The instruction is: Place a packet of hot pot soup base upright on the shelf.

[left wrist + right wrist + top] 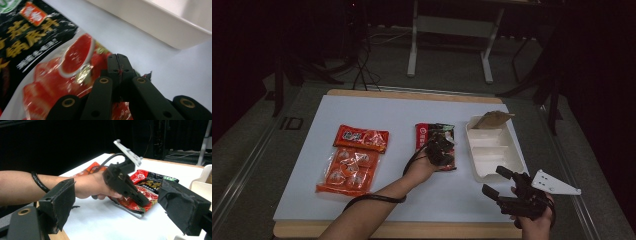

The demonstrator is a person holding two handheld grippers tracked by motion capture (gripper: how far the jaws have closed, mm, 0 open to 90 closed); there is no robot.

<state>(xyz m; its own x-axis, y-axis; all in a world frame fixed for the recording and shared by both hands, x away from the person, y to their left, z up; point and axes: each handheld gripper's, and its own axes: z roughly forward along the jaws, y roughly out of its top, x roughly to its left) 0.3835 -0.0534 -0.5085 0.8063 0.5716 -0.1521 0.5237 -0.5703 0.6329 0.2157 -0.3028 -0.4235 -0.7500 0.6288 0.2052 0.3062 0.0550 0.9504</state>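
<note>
Pinching the soft, crinkly pouch (50,75) at its edge, our left gripper (119,65) fingers press together; right gripper (498,181) fingers spread.

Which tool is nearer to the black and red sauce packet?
Left. The left tool is shut on the near edge of the sauce packet. The right tool is open, apart from it, near the white tray.

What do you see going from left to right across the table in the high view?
Orange snack bag → left hand-held gripper shut on the dark sauce packet → white tray → right hand-held gripper, open near the table's front edge.
</note>
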